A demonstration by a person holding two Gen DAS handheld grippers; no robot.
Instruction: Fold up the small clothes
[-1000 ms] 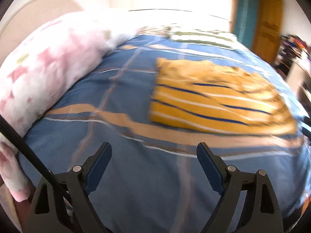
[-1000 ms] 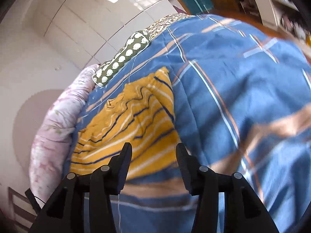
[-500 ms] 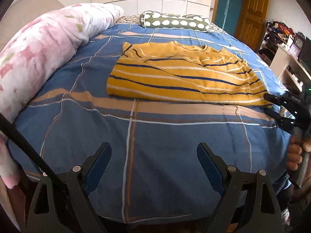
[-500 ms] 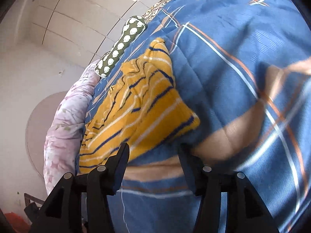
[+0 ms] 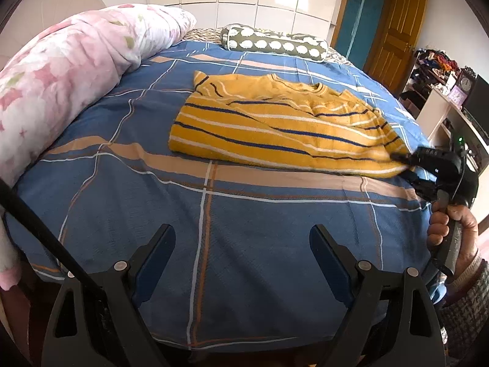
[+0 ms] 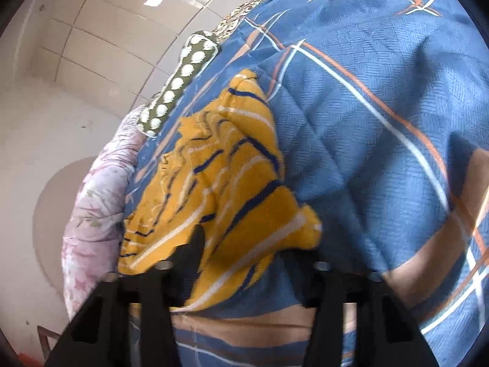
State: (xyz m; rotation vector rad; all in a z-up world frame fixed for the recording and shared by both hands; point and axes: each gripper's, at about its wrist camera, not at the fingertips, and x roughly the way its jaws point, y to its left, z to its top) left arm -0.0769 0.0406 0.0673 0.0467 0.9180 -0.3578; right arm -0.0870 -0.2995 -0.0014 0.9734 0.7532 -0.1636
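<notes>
A yellow sweater (image 5: 275,125) with blue and white stripes lies folded across the blue checked bedspread (image 5: 244,220). My left gripper (image 5: 241,247) is open and empty, low over the near part of the bed, well short of the sweater. My right gripper (image 5: 406,165) is at the sweater's near right corner. In the right wrist view the sweater (image 6: 220,202) fills the space between the right gripper's (image 6: 244,257) fingers, which stand apart around the corner. One finger lies over the cloth, the other is hidden under it.
A rolled pink floral duvet (image 5: 70,79) runs along the bed's left side. A green bolster (image 5: 275,42) with white spots lies at the far end. A wooden door (image 5: 394,36) and cluttered shelves (image 5: 434,67) stand at the right.
My right gripper has moved forward onto the sweater's corner, with cloth now between its fingers. My left gripper has drawn back slightly and stays open.
</notes>
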